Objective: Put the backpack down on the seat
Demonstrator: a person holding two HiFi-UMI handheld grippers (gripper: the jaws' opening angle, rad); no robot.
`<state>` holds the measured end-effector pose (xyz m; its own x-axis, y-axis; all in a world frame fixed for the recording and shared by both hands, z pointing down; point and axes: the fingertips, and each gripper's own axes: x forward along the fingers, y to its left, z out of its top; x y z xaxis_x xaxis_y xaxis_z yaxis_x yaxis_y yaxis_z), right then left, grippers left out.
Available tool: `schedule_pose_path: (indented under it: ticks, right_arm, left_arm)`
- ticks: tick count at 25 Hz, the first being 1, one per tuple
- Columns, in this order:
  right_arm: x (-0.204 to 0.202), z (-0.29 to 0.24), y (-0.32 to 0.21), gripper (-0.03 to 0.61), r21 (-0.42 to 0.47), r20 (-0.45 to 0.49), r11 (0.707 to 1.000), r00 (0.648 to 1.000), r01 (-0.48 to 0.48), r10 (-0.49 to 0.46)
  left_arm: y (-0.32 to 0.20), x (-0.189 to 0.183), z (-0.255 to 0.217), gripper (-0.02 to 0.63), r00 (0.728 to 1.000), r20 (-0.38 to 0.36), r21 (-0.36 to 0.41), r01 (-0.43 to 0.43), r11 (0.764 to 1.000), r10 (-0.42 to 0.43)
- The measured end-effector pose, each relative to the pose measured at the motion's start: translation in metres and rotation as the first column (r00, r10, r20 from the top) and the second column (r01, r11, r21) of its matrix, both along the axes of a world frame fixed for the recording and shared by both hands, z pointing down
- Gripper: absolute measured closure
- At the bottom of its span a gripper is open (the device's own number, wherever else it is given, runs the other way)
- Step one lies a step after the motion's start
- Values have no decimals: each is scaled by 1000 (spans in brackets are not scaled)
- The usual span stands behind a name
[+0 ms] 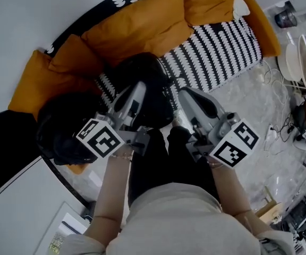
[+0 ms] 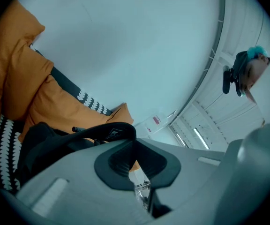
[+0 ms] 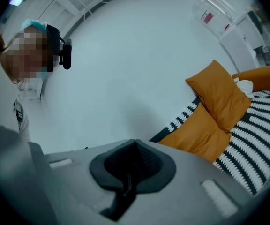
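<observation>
Black backpack handle [image 2: 102, 132], logo unreadable, is pinched by left hand-held gripper [image 2: 135, 142]; right hand-held gripper [image 3: 134, 143] closed.

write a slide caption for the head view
Black backpack on the striped sofa seat, left gripper at its top, right gripper empty alongside.

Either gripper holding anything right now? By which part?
Left gripper pinches the backpack by its black carry strap, at the jaw tips. Right gripper is shut on nothing.
</observation>
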<state>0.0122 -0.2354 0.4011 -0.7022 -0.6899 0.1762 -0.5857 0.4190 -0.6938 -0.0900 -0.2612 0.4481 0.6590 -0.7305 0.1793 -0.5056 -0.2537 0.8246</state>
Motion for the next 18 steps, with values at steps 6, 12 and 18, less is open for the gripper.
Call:
schedule_pose_path:
  ticks: [6,12,18]
  right_arm:
    - [-4,33,-7,575,-58,20,998,999,36,-35]
    - [14,68,-32,575,-89,-22,996,1000,3,-5]
    - [12,92,-50,575,-94,-31,996,999,7,-10]
  left_arm:
    - [-14,16,23,603,999,-38,-11,-2,1000,1]
    - [-36,11,46,603,999,-36,-13,29,1000,-29]
    - [-48,-1,73,603,993,-59,-20,99,995,-100]
